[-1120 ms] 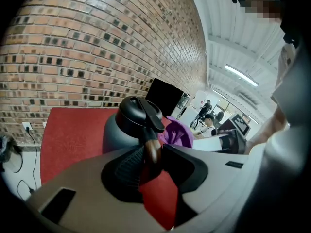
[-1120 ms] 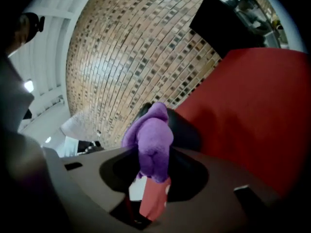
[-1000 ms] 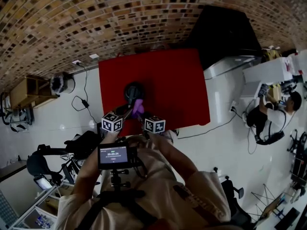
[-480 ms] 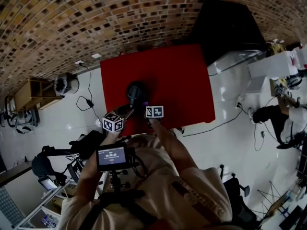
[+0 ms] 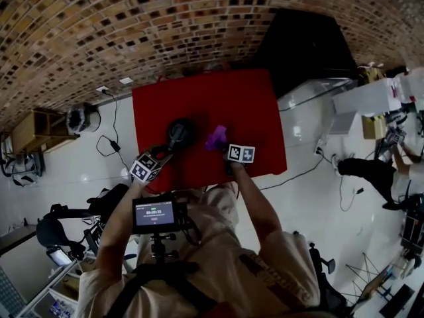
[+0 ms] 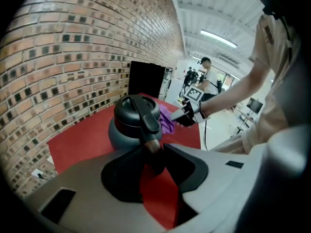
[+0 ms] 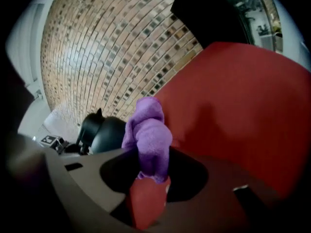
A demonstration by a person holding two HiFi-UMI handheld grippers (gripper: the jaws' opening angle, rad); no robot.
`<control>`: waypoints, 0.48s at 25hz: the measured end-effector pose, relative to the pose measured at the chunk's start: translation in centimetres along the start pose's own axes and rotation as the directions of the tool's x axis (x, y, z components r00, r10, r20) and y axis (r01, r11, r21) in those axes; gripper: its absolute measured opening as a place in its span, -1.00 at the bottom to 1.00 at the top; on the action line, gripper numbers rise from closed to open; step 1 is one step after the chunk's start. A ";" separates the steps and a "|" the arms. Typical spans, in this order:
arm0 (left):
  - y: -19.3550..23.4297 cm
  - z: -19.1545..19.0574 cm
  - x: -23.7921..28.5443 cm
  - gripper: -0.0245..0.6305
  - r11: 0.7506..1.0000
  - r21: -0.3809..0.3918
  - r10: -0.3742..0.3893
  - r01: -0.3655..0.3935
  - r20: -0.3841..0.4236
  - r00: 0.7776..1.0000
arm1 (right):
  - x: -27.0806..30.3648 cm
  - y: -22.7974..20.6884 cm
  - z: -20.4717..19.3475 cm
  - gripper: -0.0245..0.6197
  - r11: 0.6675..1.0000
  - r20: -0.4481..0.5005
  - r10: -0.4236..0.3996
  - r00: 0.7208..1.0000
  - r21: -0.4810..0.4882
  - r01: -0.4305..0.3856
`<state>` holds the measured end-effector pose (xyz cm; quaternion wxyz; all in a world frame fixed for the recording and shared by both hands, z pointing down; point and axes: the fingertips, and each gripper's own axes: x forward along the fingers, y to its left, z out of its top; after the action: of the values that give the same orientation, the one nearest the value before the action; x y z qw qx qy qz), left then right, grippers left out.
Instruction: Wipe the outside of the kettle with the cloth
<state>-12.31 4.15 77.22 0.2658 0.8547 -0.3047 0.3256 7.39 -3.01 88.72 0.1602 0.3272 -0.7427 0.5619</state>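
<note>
Right claw point(image 7: 150, 178) pinches fluffy purple cloth point(image 7: 148, 140) near rounded kettle point(image 7: 104, 132).

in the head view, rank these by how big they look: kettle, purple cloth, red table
1. red table
2. kettle
3. purple cloth, bunched up, so its spread-out size is unsure

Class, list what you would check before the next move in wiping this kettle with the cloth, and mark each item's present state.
1. The kettle upright on the red table: ok.
2. Its handle between the jaws of the left gripper, which have just opened slightly: looks held, ok.
3. The cloth clamped in the right gripper: ok.
4. The cloth touching the kettle: not ok, they are apart.
5. Which sides are already wiped: cannot tell.
</note>
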 end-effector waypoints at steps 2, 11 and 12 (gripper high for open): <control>0.9 -0.5 -0.6 -0.55 0.996 0.095 0.007 -0.002 -0.047 0.999 | -0.8 0.7 2.9 -0.41 0.999 0.044 0.042 0.998 -0.015 -0.041; 5.9 -1.3 -3.0 -0.58 0.945 0.316 0.152 -0.085 -0.193 0.969 | 4.9 11.9 6.6 -0.41 0.935 -0.056 0.233 0.971 -0.261 -0.240; 5.8 -1.3 -3.0 -0.58 0.944 0.318 0.156 -0.088 -0.194 0.968 | 6.0 11.7 6.0 -0.41 0.939 -0.071 0.230 0.971 -0.248 -0.240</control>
<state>-18.65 2.12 77.37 0.1404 0.8243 -0.2723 0.4762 -4.00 -8.68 81.90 0.1478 0.2014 -0.8389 0.4836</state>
